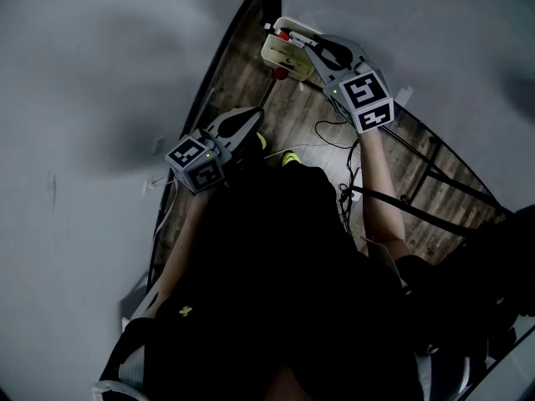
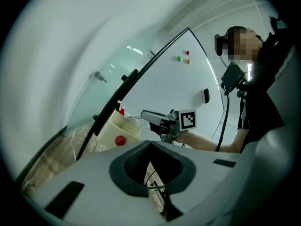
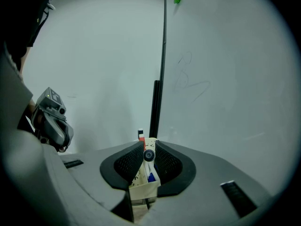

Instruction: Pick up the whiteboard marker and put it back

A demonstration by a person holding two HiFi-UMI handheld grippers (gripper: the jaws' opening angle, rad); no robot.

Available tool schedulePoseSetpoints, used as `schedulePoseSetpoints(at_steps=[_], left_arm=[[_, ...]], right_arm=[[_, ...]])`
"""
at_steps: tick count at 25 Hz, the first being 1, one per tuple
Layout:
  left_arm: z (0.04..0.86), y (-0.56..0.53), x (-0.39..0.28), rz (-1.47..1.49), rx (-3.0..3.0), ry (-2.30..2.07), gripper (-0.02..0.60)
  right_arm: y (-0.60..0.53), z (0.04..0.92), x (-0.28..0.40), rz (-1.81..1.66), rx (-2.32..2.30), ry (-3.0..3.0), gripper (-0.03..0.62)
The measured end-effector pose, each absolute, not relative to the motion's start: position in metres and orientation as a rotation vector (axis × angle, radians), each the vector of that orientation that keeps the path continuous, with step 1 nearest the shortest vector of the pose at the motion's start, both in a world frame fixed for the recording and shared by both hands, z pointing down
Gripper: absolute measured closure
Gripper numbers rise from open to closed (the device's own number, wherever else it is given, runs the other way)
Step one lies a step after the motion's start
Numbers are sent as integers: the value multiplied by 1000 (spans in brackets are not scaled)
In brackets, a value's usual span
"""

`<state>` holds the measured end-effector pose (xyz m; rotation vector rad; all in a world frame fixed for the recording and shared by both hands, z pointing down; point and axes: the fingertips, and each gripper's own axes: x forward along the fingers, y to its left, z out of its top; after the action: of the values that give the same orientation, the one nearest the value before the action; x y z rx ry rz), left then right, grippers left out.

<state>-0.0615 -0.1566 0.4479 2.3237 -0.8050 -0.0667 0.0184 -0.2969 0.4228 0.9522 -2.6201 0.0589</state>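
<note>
Here's the right gripper with the whiteboard marker pinched between its jaws, which stand narrow and pressed on the barrel from either side. In the right gripper view the marker shows end-on, its round butt facing the camera, so its long axis runs straight along the jaws and away from the hand. The left gripper view gives the side look: the pale barrel pokes out past the jaw tips close to level, its nose towards the cream holder. That holder sits by the dark frame of the whiteboard, well above the wooden floor, with a red magnet on its wall. A blue marker is already inside and a red one stands up behind. So the marker is in the air, just above and beside the holder's mouth, not yet in it. As for handling, I'd call this a light, stiff plastic stick with a smooth round barrel, which could roll or slide in the pads if the squeeze eases. A hold near the rear, as here, leaves plenty of barrel free to lead into the opening. My read is that the nose wants tipping downward before release, since a level marker would likely lie across the rim instead of dropping in. The left gripper hangs low and off to the side, jaws apart with only floor and cable showing through the gap, holding nothing.
</note>
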Motion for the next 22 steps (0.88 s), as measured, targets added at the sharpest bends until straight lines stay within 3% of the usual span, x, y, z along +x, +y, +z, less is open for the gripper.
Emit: schedulePoseSetpoints(at_steps=[22], left_arm=[[459, -159, -63, -33, 2271, -790, 575]], right_arm=[[-311, 452, 41, 186, 1023, -2619, 516]])
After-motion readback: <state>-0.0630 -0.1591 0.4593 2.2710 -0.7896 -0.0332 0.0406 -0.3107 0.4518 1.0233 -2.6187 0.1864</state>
